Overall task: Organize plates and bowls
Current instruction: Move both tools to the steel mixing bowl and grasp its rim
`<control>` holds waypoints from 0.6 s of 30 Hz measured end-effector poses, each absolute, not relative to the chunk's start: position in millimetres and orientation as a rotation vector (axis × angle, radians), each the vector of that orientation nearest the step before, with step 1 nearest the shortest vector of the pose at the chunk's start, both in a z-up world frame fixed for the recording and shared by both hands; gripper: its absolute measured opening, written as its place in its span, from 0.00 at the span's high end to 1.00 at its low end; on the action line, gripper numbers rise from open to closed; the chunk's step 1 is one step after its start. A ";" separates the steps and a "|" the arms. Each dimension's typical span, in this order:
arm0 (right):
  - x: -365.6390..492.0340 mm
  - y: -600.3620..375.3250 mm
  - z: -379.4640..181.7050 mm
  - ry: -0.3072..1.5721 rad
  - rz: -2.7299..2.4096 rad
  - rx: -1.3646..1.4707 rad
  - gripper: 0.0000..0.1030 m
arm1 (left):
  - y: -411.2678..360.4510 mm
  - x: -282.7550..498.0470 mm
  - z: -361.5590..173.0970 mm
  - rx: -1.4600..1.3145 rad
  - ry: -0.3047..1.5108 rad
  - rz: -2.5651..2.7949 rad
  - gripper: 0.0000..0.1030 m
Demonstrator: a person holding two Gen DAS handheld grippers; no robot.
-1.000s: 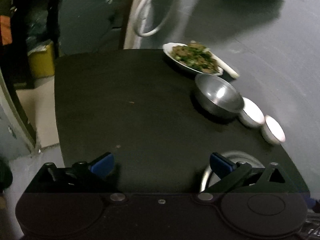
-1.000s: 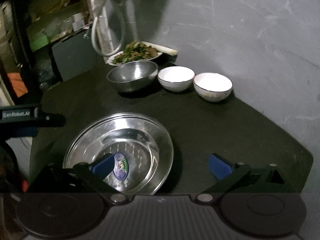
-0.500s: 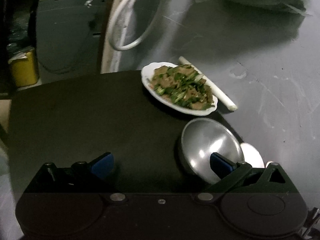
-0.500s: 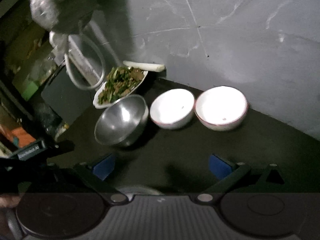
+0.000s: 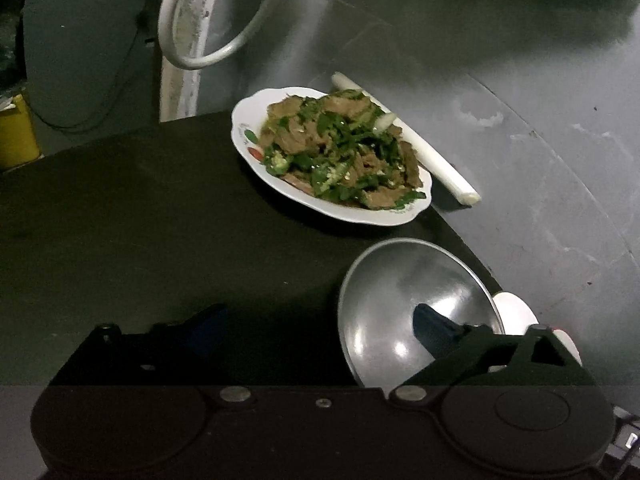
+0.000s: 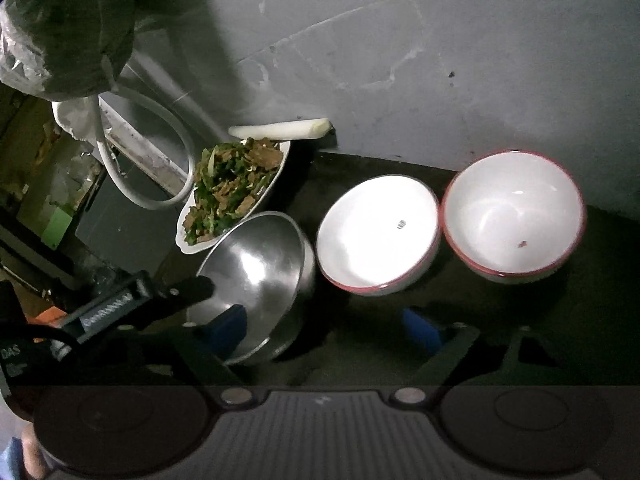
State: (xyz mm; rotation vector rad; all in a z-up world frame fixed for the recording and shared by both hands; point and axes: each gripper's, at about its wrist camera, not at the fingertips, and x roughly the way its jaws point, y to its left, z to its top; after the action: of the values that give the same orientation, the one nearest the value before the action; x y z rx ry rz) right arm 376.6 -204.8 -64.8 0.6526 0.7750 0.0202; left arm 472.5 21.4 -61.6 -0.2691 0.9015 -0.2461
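Dim kitchen corner, black table (image 5: 140, 216) pushed against a scuffed grey wall (image 6: 400, 48). Lined up along the wall side: a scalloped white plate (image 5: 280, 188) heaped with stir-fried greens and brown slices, a steel bowl (image 6: 256, 256), then two white bowls with red rims, the nearer one (image 6: 376, 232) just beside the steel bowl and the farther one (image 6: 512, 212) touching or nearly touching its neighbour. Behind the plate, against the wall, a pale leek stalk (image 5: 424, 148), lying flat. Above the table's far corner, a white hose loop (image 5: 200, 40); at the far left of the left wrist view, a yellow container (image 5: 16, 136).

Left gripper (image 5: 316, 320) low over the table, jaws spread wide and just narrowing, nothing pinched; blue right fingertip (image 5: 432, 326) over the steel bowl's hollow, left one over bare tabletop. Whether that fingertip touches the steel: cannot tell.

Right gripper (image 6: 324, 326) likewise spread and just narrowing, empty; one blue pad (image 6: 228, 326) over the steel bowl's near rim, the other (image 6: 420, 326) over dark tabletop below the first white bowl. Seen from the right wrist, the left gripper's dark body entering from the left, reaching the steel bowl's rim.
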 end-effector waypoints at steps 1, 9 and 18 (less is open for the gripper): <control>378.2 -203.9 -65.8 0.775 0.021 0.657 0.18 | 20.7 472.8 -62.3 -0.268 0.900 -0.249 0.13; 388.6 -198.1 -74.6 0.783 0.016 0.692 0.42 | 9.0 473.9 -63.2 -0.216 0.891 -0.260 0.53; 395.9 -192.2 -79.2 0.792 0.035 0.699 0.63 | 4.2 470.2 -62.5 -0.198 0.878 -0.259 0.85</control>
State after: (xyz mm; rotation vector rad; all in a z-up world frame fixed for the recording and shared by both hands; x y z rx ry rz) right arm 395.9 -192.2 -79.2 0.6990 0.7919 0.0354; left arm 470.2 4.2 -62.5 -0.1978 0.8780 -0.2593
